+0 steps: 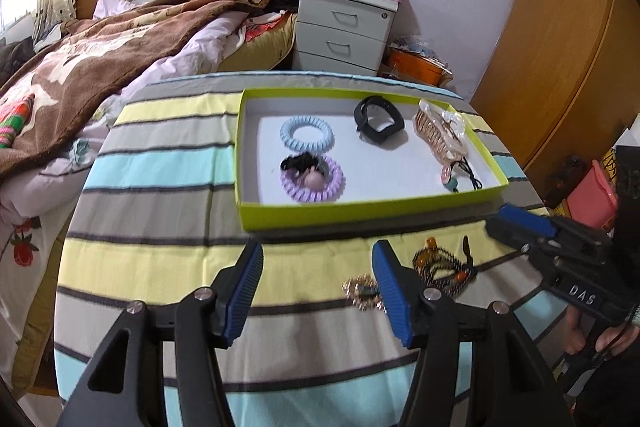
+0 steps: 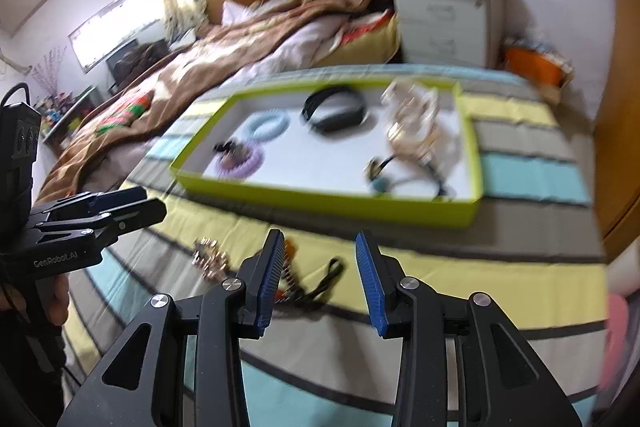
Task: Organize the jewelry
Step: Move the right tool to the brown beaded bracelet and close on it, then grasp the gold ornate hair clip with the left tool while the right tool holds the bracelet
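A green-rimmed box [image 1: 360,213] on the striped table holds a blue coil hair tie [image 1: 306,133], a purple coil tie [image 1: 313,179], a black band [image 1: 378,121], a pink hair claw [image 1: 440,131] and a small pendant on a cord [image 1: 454,179]. In front of the box lie a beaded necklace [image 1: 442,267] and a gold brooch [image 1: 362,291]. My left gripper [image 1: 318,267] is open and empty, just left of the brooch. My right gripper [image 2: 320,259] is open and empty above the necklace [image 2: 296,275]; the brooch [image 2: 210,257] lies to its left. The box [image 2: 320,201] is blurred in the right wrist view.
A bed with a brown blanket [image 1: 100,47] borders the table on the left. A white nightstand [image 1: 344,27] and an orange box [image 1: 416,65] stand behind the table. Wooden wardrobes [image 1: 560,47] are on the right. A pink bin [image 1: 592,195] stands past the right edge.
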The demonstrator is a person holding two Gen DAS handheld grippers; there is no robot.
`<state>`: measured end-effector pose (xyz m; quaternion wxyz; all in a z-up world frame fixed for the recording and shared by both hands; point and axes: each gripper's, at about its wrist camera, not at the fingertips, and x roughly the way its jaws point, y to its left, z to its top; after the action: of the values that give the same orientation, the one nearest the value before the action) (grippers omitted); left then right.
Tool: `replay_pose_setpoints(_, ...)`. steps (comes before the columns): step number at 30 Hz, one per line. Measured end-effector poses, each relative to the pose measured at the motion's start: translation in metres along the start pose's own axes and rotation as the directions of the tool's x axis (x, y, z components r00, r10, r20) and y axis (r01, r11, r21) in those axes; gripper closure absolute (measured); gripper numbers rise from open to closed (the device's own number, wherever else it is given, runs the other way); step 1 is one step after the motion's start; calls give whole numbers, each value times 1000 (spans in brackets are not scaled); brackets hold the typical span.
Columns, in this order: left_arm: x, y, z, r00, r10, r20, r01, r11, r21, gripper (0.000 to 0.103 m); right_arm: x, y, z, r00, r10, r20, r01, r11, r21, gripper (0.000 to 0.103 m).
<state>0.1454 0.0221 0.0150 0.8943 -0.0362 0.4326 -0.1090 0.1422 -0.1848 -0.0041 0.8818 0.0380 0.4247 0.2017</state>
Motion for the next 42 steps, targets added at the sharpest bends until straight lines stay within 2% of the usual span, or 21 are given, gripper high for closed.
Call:
replay_pose_setpoints(8,-6,13,-17,1000,9,-14,-9,1000,-26,44,21,18,-3,998,15,-69,-20,997,-73,64)
replay_pose_setpoints(13,-6,18,-24,1000,8,-19,-9,999,-37,43,29,24,-8,996,-25,-90,15,994,-111,64)
replay_pose_setpoints(33,-12,23,-35,1000,-11,-26,10,998,-55,43,18,40,-28,985,-34,-168,4,984,-176,64)
replay_pose_setpoints(35,-12,23,-36,1000,-12,-28,10,998,-55,43,16,40,-29,984,-26,-174,-4,986,-169,70)
replay_pose_setpoints(36,-12,23,-36,999,-12,-31,11,998,-54,43,15,41,-30,984,-11,-178,-19,985,-169,78)
replay_pose_setpoints(39,-11,20,-36,999,-15,-34,14,999,-47,43,14,43,-35,984,-18,-179,-16,982,-188,86)
replay_pose_setpoints(40,-11,19,-36,999,-15,-35,14,999,-45,43,13,43,-35,984,-21,-178,-14,982,-189,95)
replay_pose_setpoints(42,-10,18,-37,999,-18,-39,17,999,-44,43,10,42,-37,985,-13,-171,-19,984,-180,96)
